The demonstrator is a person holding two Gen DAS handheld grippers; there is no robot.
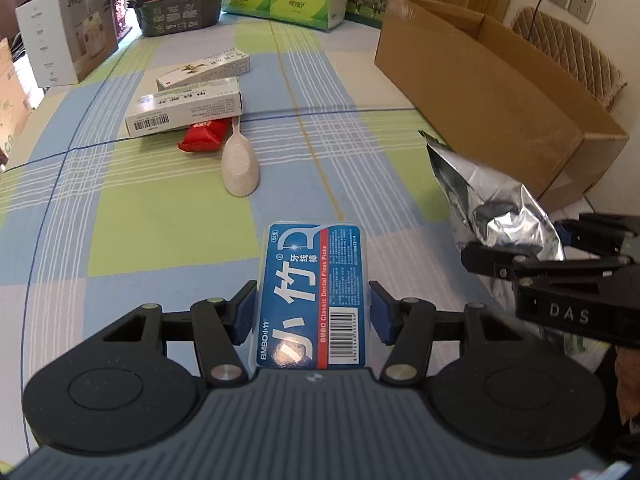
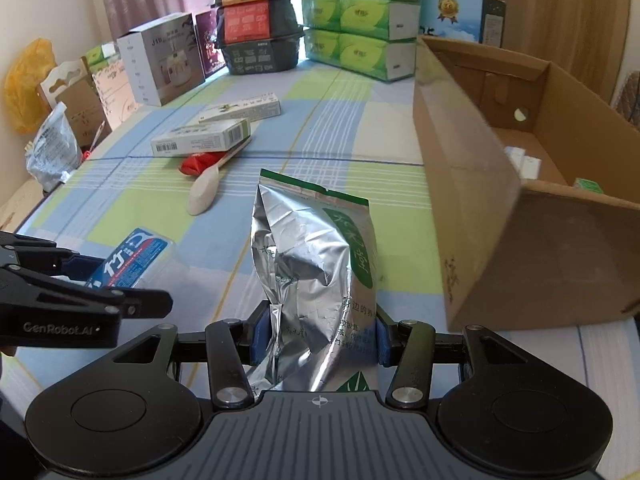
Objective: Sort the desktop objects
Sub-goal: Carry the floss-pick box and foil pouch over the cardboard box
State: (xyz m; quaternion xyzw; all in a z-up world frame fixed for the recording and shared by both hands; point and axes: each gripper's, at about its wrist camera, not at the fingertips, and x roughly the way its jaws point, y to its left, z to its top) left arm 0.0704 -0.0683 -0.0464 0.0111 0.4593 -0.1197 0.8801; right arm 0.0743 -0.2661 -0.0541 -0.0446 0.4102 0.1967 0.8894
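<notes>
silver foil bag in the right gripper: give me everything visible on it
The foil bag is a crinkled silver pouch with green printing and a green strip along its sealed top edge. It looks partly slack, dented mid-body. The right gripper is clamped on its lower part, blue pads pressing both sides, holding it upright beside the open cardboard box.

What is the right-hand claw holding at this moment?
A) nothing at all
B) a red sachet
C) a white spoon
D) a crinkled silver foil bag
D: the right gripper is shut on the silver foil bag, its blue pads pressing the bag's lower sides, above the checked tablecloth.
</notes>
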